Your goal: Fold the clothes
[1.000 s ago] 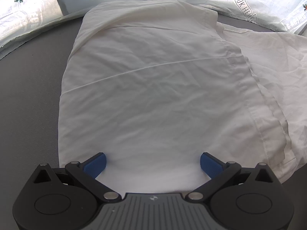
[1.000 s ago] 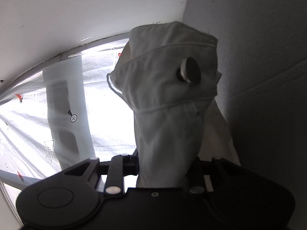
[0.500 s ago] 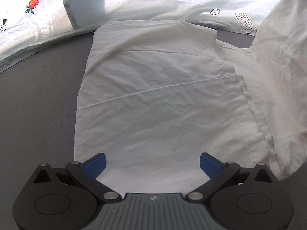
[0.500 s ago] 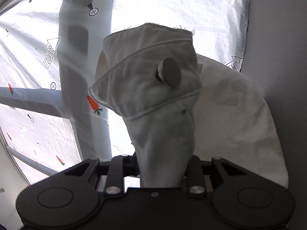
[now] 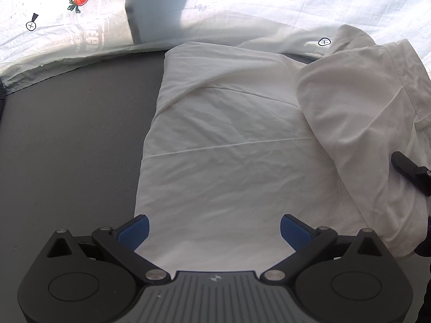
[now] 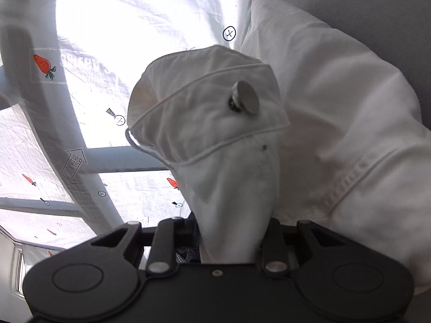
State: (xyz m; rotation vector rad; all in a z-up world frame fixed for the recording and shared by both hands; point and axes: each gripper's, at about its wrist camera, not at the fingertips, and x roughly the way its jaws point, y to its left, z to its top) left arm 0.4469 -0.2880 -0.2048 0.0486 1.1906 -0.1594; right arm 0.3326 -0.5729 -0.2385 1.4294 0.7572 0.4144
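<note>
A white garment (image 5: pixel 229 140) lies spread flat on the dark grey surface (image 5: pixel 70 134) in the left wrist view. My left gripper (image 5: pixel 214 232) is open, its blue pads (image 5: pixel 134 231) just above the garment's near edge. My right gripper (image 6: pixel 231 231) is shut on the garment's waistband end with a metal button (image 6: pixel 246 97), lifted up. In the left wrist view that lifted part (image 5: pixel 363 123) is carried over the flat part from the right, with the right gripper's black finger (image 5: pixel 409 171) beside it.
A white sheet printed with carrots and arrows (image 5: pixel 80 13) lies along the far edge of the grey surface; it also fills the left of the right wrist view (image 6: pixel 94 53). Bare grey surface lies left of the garment.
The right gripper has swung the lifted end of the garment leftward over the flat part. The left gripper has drifted left and stayed open.
</note>
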